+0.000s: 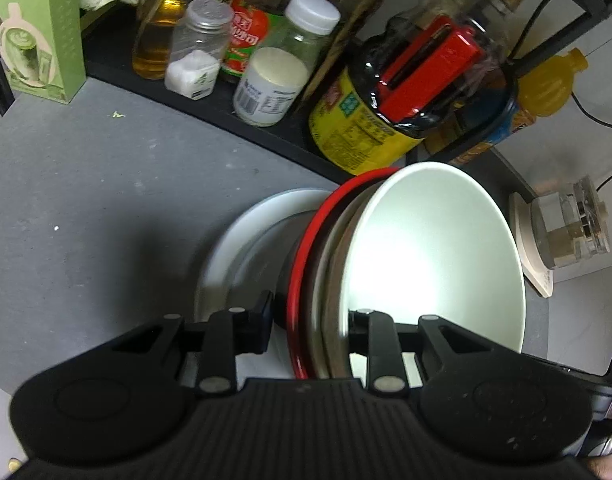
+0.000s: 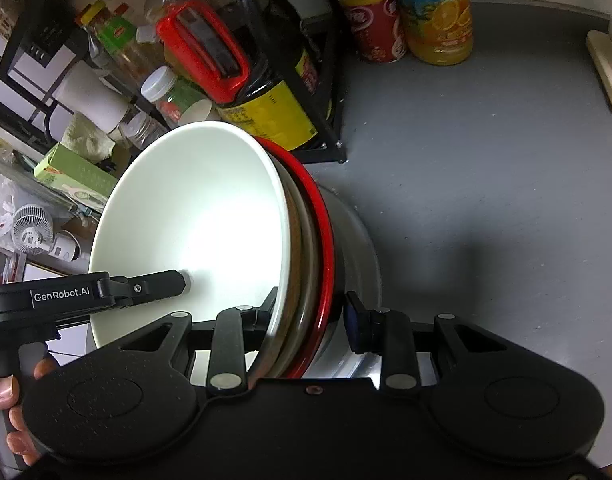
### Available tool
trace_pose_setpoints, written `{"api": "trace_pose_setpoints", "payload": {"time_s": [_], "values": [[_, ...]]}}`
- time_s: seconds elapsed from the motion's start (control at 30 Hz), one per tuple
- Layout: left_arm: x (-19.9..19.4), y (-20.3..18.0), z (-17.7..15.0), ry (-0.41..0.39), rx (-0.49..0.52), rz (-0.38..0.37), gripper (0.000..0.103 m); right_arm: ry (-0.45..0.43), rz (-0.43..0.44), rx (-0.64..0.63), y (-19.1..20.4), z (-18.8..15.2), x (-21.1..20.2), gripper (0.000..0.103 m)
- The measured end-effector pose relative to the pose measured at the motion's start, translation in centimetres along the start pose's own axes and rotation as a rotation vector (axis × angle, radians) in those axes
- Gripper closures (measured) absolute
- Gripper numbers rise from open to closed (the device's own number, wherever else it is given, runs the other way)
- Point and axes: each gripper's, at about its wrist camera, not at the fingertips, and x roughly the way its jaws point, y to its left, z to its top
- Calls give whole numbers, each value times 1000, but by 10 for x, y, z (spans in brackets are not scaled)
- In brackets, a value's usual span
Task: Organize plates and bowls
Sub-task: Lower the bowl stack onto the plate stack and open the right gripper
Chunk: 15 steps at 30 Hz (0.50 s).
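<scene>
The grey tabletop fills most of both views, with a black rack of bottles and jars along its back edge. Over the tabletop, a nested stack of dishes is held tilted up on edge: a white bowl innermost, a brownish dish behind it, then a red bowl on the outside. A white plate lies flat on the tabletop just behind and below the stack; whether the red bowl touches it is hard to say from these angles.

The left tongs are clenched on the stack's rim, one finger inside the white bowl, the other against the red bowl's outer side. The right tongs straddle the same rim from the opposite side, one finger inside the white bowl, the other just beside the red bowl's outer wall; contact there is unclear. In the right wrist view, the left tongs' finger reaches into the white bowl, and a hand grips their handle at the lower left.

On the rack stand a big dark bottle with a yellow label and red handle, a green carton and small white-capped jars.
</scene>
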Motion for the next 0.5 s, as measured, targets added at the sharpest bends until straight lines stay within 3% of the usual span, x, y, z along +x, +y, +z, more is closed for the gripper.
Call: {"api": "trace_pose_setpoints", "payload": {"time_s": [0.5], "values": [[11, 18, -2, 50, 0, -8, 76, 37, -31, 17, 9, -4, 12, 72]]}}
